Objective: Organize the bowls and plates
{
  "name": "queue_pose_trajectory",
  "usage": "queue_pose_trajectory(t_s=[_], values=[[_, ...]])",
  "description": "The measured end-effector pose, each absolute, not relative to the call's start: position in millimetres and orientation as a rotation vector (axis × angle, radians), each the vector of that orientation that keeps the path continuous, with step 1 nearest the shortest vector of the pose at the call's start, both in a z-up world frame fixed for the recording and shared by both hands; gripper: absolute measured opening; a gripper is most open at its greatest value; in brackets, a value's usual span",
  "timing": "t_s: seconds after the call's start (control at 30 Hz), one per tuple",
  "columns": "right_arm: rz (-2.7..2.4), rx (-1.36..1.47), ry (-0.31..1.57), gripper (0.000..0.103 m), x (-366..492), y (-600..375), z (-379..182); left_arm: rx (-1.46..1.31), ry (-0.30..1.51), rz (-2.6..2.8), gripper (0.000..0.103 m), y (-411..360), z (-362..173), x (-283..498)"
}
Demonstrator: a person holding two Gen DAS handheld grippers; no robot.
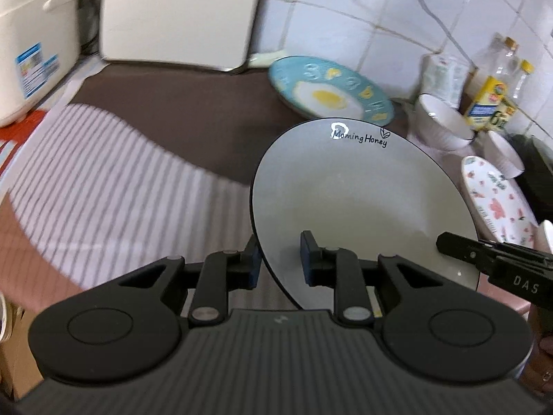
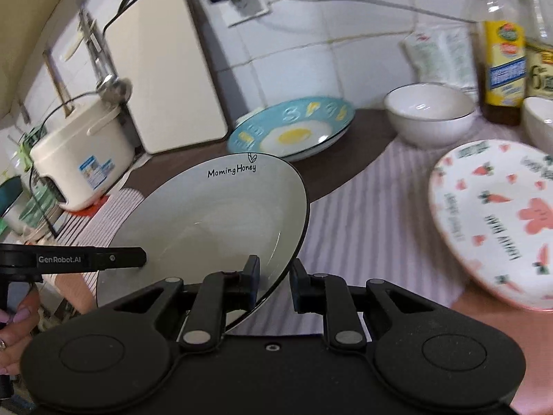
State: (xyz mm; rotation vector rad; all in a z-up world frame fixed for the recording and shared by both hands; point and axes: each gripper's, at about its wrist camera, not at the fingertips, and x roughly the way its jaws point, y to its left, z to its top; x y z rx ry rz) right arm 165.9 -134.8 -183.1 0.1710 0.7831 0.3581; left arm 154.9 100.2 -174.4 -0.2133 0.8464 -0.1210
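White plate (image 1: 349,200) rim between both claws; left claw (image 1: 280,259), right claw (image 2: 274,282) each pinching it.

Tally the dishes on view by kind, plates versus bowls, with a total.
Plates: 3 (white plate, egg plate, carrot plate)
Bowls: 2 (white bowl, second bowl)
Total: 5
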Motion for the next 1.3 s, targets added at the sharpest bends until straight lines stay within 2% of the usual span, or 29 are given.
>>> queue_pose_trajectory(t_s=[0.47,1.3], values=[[0.224,0.176,0.775,0.023,178.4,-182.6,-190.3,-0.196,0.879,-0.246,0.021,50.2,-194.1,205.7],[0.178,0.188,0.798,0.024,182.2,-183.2,-213.0,-0.176,0.927,-0.216,0.021,42.8,-205.6,225.8]])
